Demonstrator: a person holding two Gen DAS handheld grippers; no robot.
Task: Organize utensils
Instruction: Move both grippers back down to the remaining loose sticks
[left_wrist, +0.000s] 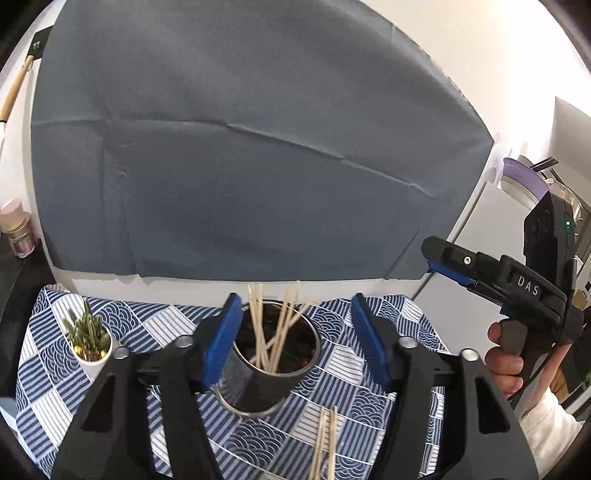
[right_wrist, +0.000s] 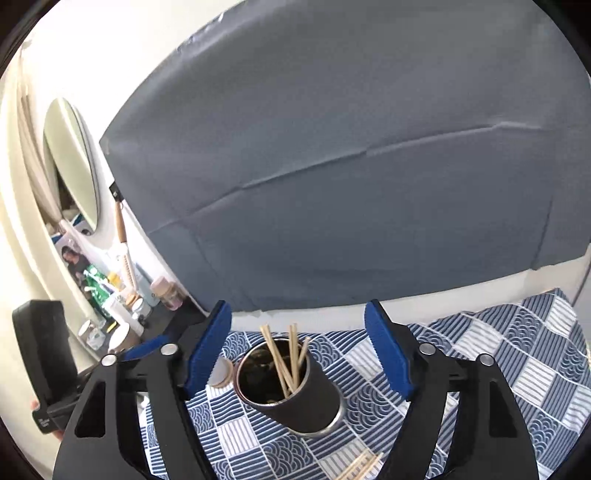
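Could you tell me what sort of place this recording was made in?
Probably a home, perhaps a bedroom or dressing corner: an oval mirror, toiletry bottles on a side shelf, and a patterned tablecloth under the cup of chopsticks.

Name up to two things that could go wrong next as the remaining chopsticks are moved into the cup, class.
1. The chopsticks in the cup lean outward above the rim of the dark metal cup; a descending open right gripper could snag them and tip it.
2. The loose chopsticks lie flat on the patterned cloth, so the left gripper may pinch fabric too.
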